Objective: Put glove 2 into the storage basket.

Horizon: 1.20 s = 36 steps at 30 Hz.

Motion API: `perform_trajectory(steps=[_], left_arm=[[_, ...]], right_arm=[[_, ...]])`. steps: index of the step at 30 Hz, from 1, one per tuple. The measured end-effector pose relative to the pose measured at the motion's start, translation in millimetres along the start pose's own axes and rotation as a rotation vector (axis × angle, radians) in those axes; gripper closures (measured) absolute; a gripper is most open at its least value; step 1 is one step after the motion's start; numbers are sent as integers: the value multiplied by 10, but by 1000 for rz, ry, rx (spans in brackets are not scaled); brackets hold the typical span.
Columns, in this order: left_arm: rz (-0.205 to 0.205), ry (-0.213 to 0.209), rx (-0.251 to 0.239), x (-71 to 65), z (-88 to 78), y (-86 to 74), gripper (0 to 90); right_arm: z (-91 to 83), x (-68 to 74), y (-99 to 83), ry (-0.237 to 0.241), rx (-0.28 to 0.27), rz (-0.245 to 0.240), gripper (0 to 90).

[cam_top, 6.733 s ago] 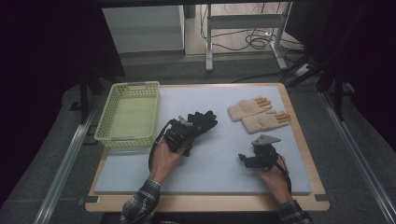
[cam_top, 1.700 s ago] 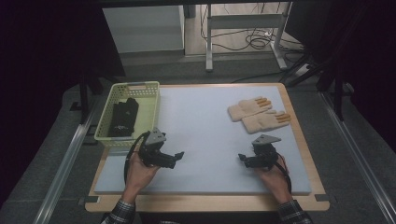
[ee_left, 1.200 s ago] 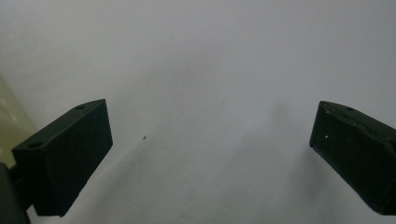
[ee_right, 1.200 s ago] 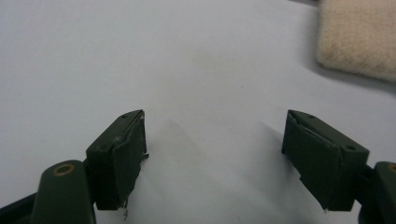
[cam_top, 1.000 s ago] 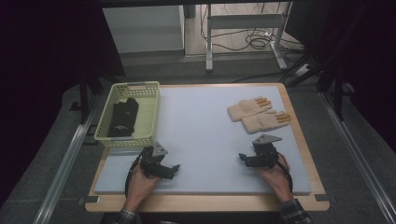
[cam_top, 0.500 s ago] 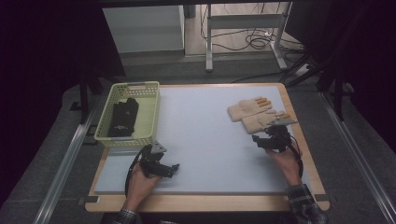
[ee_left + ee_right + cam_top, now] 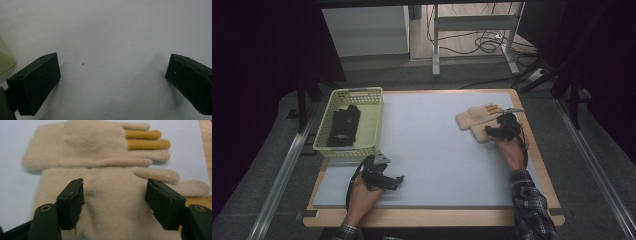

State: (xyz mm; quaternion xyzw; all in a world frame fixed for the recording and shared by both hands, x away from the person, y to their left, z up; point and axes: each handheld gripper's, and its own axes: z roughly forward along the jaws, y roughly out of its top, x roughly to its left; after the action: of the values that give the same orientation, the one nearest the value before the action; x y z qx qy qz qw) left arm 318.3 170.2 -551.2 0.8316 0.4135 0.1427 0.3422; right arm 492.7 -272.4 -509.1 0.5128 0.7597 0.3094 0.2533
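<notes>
At about ten o'clock on the table (image 7: 432, 150) stands the yellow-green basket (image 7: 377, 120), and the black gloves (image 7: 344, 125) already lie inside it, so that half of the sorting looks done. Near seven o'clock the left gripper (image 7: 398, 180) rests low on the pale mat (image 7: 112, 30), jaws spread wide with nothing between them; in the left gripper view there is bare mat between the two black pads.

Moving across to two o'clock, the cream gloves (image 7: 477, 120) lie flat side by side, fingers pointing toward the table's right edge, some fingertips mustard yellow. The right gripper (image 7: 492, 132) is over the nearer glove (image 7: 112, 202). In the right gripper view its jaws stand apart, one on each side of that glove's palm, and they have just been opening a little, with the knit under them but not pinched.

What seems left: closing on the cream pair, lifting it, and carrying it over to the basket at ten o'clock.
</notes>
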Motion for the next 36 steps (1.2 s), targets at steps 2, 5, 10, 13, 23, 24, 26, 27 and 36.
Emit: perform_trajectory(steps=[2,5,10,13,23,24,26,27,36], left_arm=[[-1,0,-1,0,1,0,0],[0,1,0,-1,1,0,0],[0,1,0,-1,0,0,0],[0,1,0,0,0,0,0],[-1,0,0,0,1,0,0],[0,0,0,0,1,0,0],[-1,0,0,0,1,0,0],[-1,0,0,1,1,0,0],[-3,0,-1,-1,2,-1,0]], right_arm=[[35,-16,3,-9,-10,3,300],[80,1,6,-26,18,-36,414],[84,17,-4,-37,25,-32,601],[48,9,2,-20,22,-36,652],[-364,-16,-18,78,-44,-70,807],[-411,0,-18,94,-54,-76,809],[-504,49,-11,124,-69,-90,812],[-551,87,-5,138,-77,-100,814],[-825,680,73,315,-119,-262,830]])
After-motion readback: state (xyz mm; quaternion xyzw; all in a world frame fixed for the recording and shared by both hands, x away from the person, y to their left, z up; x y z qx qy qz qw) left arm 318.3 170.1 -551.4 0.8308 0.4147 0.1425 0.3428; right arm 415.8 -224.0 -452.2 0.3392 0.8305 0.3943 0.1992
